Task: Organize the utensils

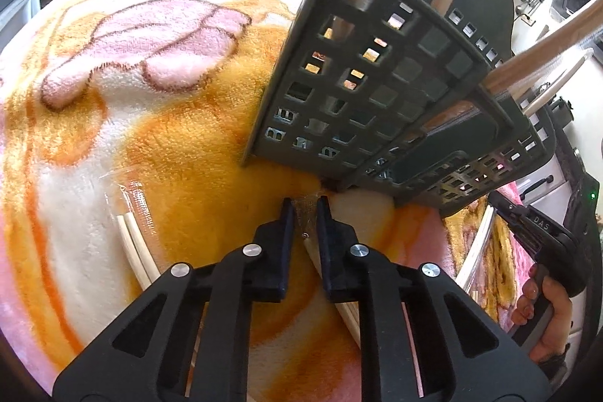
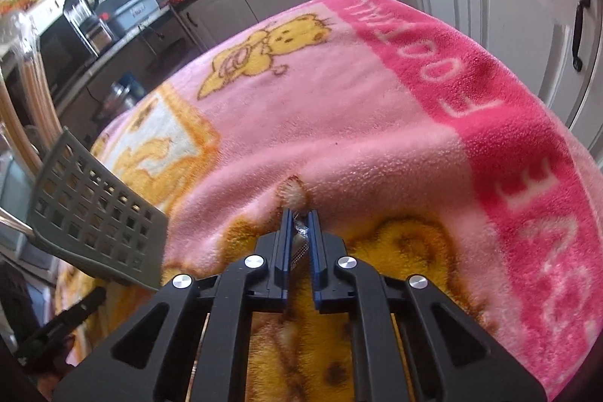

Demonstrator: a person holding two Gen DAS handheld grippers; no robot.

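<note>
Left gripper (image 1: 305, 204) clamped on wrapped chopsticks (image 1: 320, 262); right gripper (image 2: 299, 213) clamped on clear wrapper (image 2: 299, 243)

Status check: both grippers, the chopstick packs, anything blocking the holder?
Left gripper shut on wrapped chopsticks. Right gripper shut on a clear wrapper end. Third pack lies loose. Grey holder close ahead, unblocked.

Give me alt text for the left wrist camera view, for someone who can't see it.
The left gripper is shut on the clear wrapper end of a chopstick pack lying on a pink and orange blanket. A dark grey utensil basket stands just beyond, and another pack lies to the left.
</note>
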